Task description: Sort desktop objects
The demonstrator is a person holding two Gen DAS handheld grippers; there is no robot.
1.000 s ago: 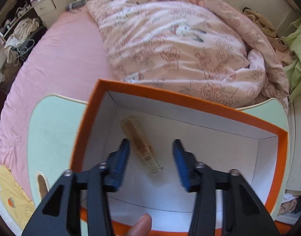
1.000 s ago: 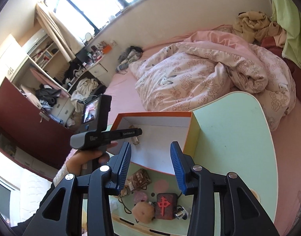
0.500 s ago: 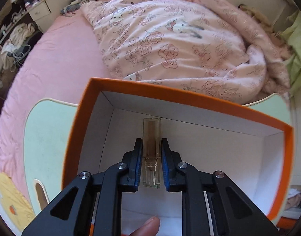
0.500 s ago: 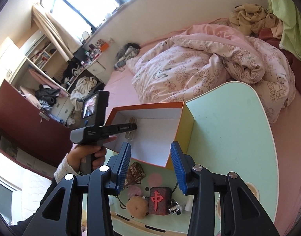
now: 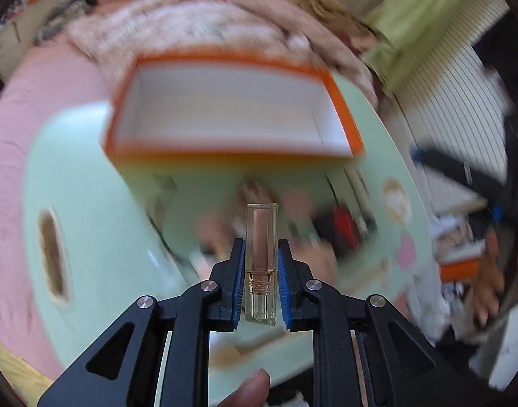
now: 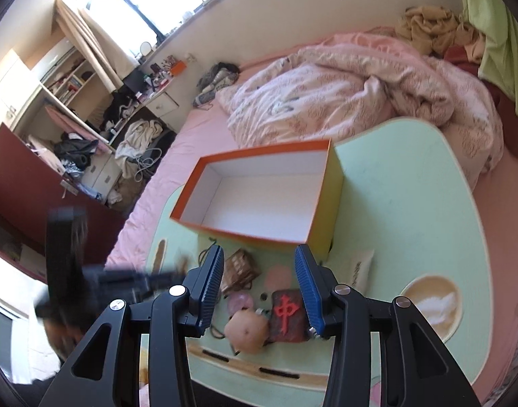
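Left gripper (image 5: 261,281) pinching a clear lipstick tube (image 5: 261,264) above the green table (image 6: 411,203).

The right gripper (image 6: 259,285) hangs spread wide with nothing between its fingers, over a red mahjong tile (image 6: 287,315), a round peach charm (image 6: 246,330) and a brown trinket (image 6: 240,269). Just behind them stands the orange box (image 6: 323,210), its white inside bare. Beyond lie a pink bed (image 6: 204,132), a rumpled floral quilt (image 6: 343,101) and cluttered shelves (image 6: 72,84).

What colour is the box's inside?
White inside the orange-rimmed box, clearest in the right wrist view.
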